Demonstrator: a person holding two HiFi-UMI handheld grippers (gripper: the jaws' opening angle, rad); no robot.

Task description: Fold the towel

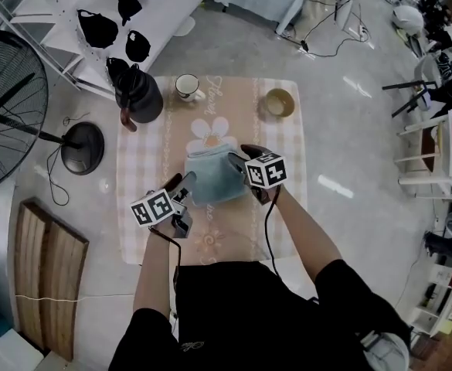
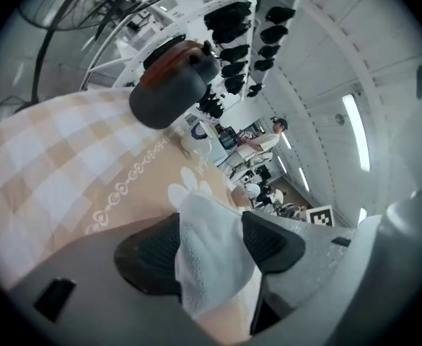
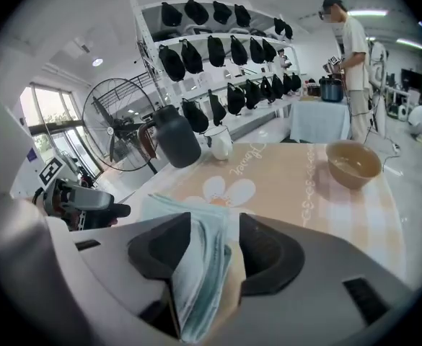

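Observation:
A pale blue towel [image 1: 214, 178] lies folded into a thick pad in the middle of the checked tablecloth [image 1: 141, 168]. My left gripper [image 1: 188, 198] reaches its near left corner. In the left gripper view the towel [image 2: 209, 247] fills the gap between the jaws of the left gripper [image 2: 211, 242], which is shut on it. My right gripper [image 1: 245, 172] is at the towel's right edge. There the layered towel edge [image 3: 196, 265] rests against the left jaw of the right gripper [image 3: 214, 247], with a strip of cloth showing beside the other jaw, so it is open.
At the cloth's far edge stand a black jug [image 1: 139, 95], a white mug [image 1: 187, 87] and a tan bowl [image 1: 280, 103]. A floor fan [image 1: 1, 107] with its round base [image 1: 83, 149] is to the left, and wooden boards [image 1: 48, 284] lie near left. A person [image 3: 351, 56] stands at a far table.

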